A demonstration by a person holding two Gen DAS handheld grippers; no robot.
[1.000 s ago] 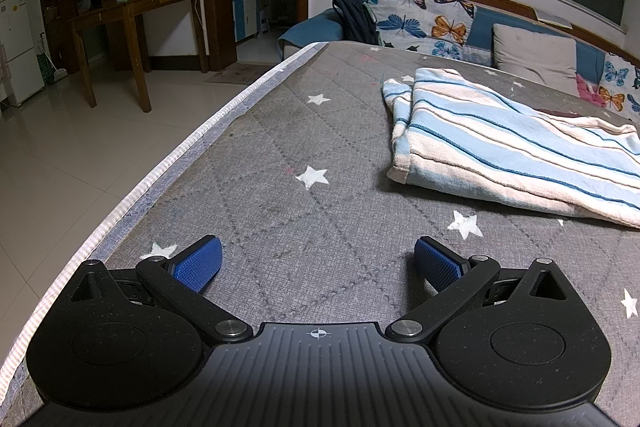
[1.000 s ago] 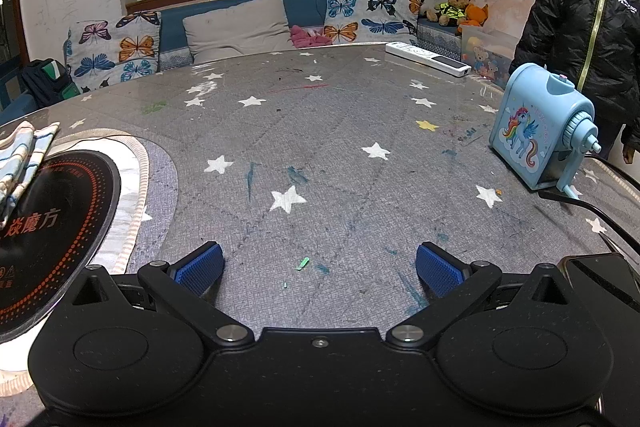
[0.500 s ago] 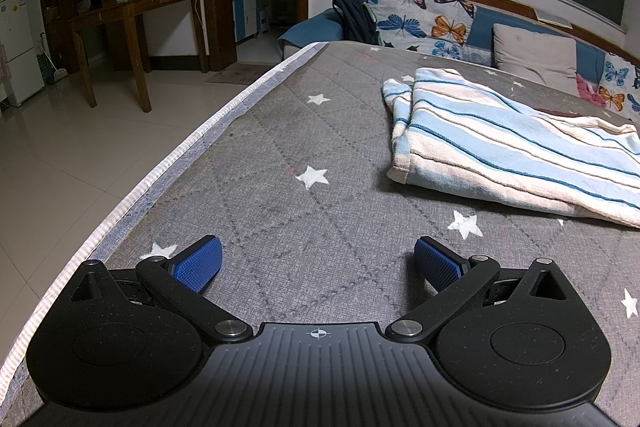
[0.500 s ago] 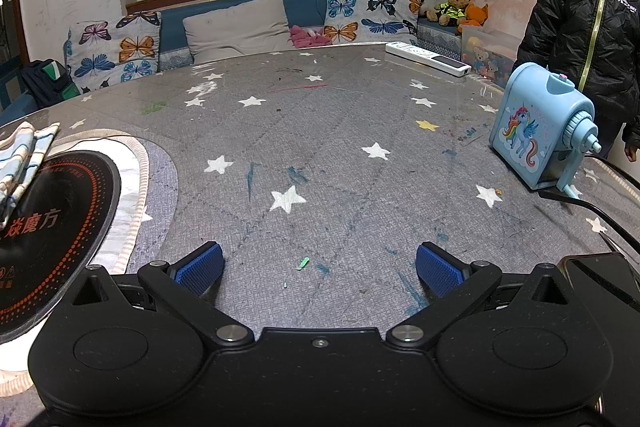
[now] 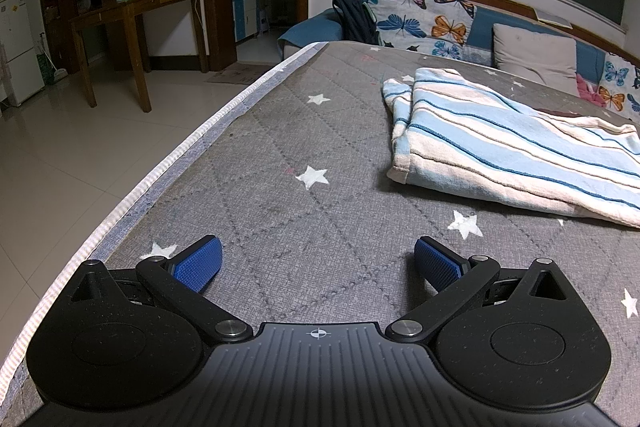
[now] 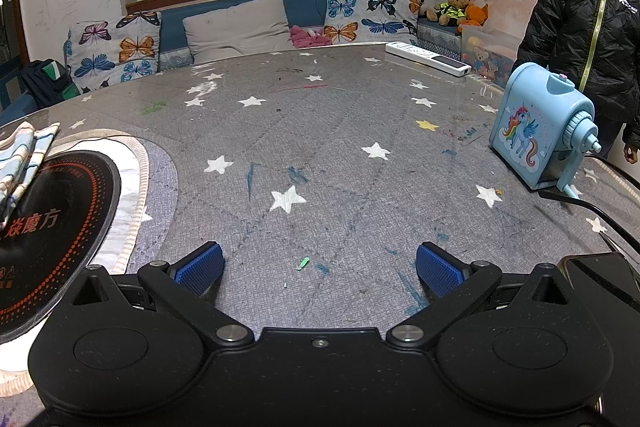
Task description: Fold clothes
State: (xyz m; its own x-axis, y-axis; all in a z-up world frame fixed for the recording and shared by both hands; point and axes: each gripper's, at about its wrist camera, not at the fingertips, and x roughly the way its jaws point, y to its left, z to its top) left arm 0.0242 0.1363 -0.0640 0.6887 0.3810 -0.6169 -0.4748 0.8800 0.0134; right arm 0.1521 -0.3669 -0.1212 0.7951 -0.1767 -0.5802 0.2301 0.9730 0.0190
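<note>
Resting low over the grey star-patterned tablecloth [image 5: 304, 155], the left gripper [image 5: 316, 263] is sitting with its jaws spread wide and nothing lying between its blue pads [image 5: 198, 263]. The striped garment [image 5: 516, 147], pale blue and cream, is lying folded on the tablecloth ahead of that gripper and off to its right, well apart from the fingertips. Beyond the garment, butterfly cushions [image 5: 420, 15] are lining a blue sofa.

The right gripper [image 6: 320, 267] is likewise sitting wide open and holding nothing, its pads [image 6: 440, 269] hovering just above the cloth. From the right wrist view, only a corner of the striped garment [image 6: 20, 151] is showing at the far left, overlapping a black round cooktop [image 6: 52, 223]. A blue unicorn pencil sharpener [image 6: 540, 135] is standing near the table's right edge, with a person in a black jacket [image 6: 588, 39] standing behind it.
</note>
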